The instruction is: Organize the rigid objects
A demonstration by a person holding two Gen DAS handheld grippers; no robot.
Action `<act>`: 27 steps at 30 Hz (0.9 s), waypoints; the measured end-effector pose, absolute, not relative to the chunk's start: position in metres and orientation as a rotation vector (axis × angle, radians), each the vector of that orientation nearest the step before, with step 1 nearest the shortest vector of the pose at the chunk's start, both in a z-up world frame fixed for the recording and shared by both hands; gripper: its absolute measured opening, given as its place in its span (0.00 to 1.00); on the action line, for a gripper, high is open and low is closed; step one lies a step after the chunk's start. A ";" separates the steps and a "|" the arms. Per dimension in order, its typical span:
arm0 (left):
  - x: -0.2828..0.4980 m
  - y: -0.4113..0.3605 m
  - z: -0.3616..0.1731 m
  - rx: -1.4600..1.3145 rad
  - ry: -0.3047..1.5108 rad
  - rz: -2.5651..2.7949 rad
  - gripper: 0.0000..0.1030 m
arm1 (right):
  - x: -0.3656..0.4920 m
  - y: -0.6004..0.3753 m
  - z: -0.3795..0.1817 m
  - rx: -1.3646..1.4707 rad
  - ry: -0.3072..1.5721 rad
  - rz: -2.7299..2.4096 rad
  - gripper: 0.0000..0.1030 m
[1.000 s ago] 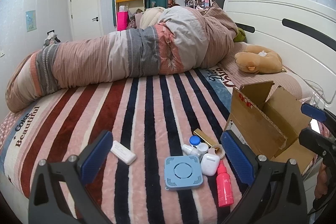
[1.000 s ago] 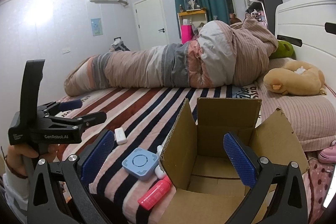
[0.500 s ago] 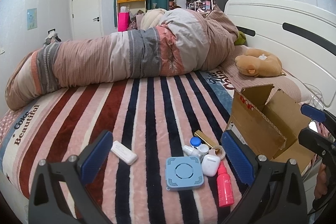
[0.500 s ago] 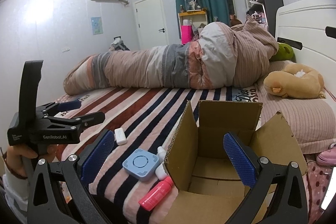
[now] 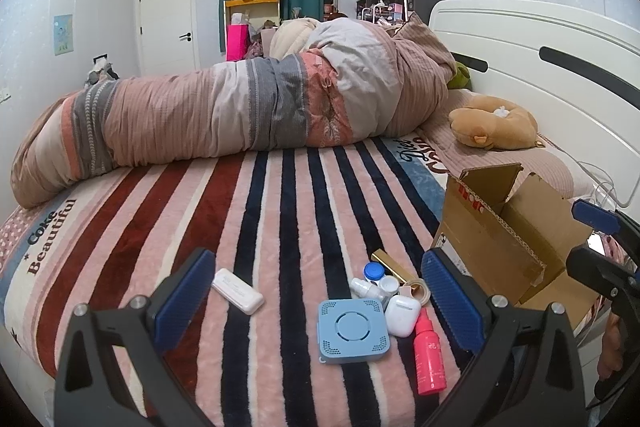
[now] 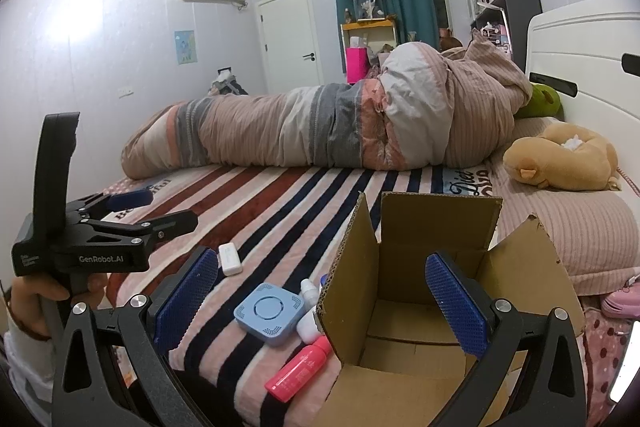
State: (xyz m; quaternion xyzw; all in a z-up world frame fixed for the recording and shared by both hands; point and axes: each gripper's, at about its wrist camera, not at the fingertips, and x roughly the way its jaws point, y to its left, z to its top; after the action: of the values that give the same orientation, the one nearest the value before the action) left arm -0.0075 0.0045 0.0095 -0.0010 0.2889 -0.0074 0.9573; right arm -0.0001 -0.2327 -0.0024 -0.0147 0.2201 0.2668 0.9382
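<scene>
Small rigid items lie on the striped blanket near the bed's front edge: a blue square device (image 5: 353,330) (image 6: 267,313), a pink bottle (image 5: 429,354) (image 6: 299,367), a white earbud case (image 5: 402,310), small white bottles (image 5: 370,287), a gold bar (image 5: 390,263), a tape roll (image 5: 418,287) and a white flat case (image 5: 237,291) (image 6: 229,258). An open cardboard box (image 5: 500,239) (image 6: 420,303) stands to their right. My left gripper (image 5: 316,301) is open above the items. My right gripper (image 6: 320,301) is open and empty before the box.
A rolled duvet (image 5: 240,111) lies across the far side of the bed. A brown plush toy (image 5: 494,127) rests on the pillow by the white headboard (image 5: 520,39). The bed's front edge runs just below the items.
Both grippers have shifted slightly, so the bed and box sit a little lower in view. Nothing on the bed has moved. Both grippers stay open.
</scene>
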 end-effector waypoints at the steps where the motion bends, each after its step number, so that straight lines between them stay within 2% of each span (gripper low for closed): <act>1: -0.008 0.005 0.009 -0.002 0.587 -0.016 1.00 | 0.000 -0.233 -0.002 -0.030 0.450 0.545 1.00; 27: -0.012 0.024 0.006 -0.010 0.570 -0.071 1.00 | -0.007 -0.213 0.002 -0.076 0.451 0.542 1.00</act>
State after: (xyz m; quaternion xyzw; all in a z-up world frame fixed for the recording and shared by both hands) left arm -0.0121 0.0243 0.0063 -0.0050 0.2812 -0.0352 0.9590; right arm -0.0067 -0.2128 0.0016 -0.0374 0.2206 0.2655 0.9378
